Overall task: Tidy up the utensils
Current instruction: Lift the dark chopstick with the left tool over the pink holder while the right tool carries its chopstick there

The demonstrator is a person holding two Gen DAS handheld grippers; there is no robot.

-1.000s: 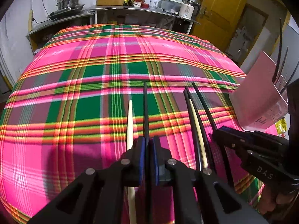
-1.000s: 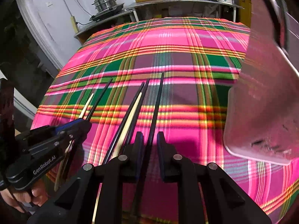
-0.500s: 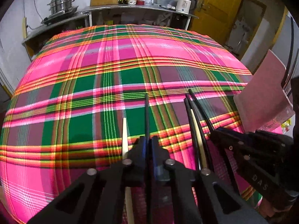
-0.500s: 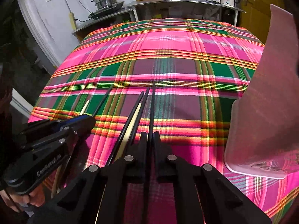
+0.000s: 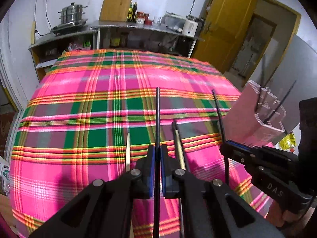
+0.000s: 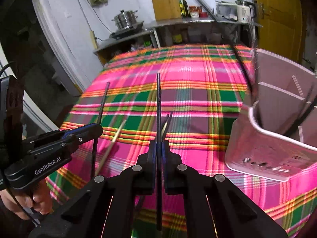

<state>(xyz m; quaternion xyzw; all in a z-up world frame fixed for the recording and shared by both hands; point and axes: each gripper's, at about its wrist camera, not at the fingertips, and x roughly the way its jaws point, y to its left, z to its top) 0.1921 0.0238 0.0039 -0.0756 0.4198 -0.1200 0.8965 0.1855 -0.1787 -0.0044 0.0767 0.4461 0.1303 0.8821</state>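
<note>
both grippers, left (image 5: 156,154) and right (image 6: 158,150), are clamped on one black chopstick (image 5: 157,119) each, sticking out ahead; holder (image 6: 277,134) sits right of the right gripper; sticks look light, stiff, slick, so grip mid-shaft.

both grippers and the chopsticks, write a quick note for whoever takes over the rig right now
Left gripper: shut on a black chopstick, raised off the plaid cloth.
Right gripper: shut on another black chopstick, also raised, beside the pink holder.
On the cloth: one pale chopstick and a dark and pale pair lying close together.
Done: a few dark chopsticks already stand in the pink holder at the right edge of the table.
Left: drop both held sticks into the holder, then pick up the ones on the cloth.
</note>
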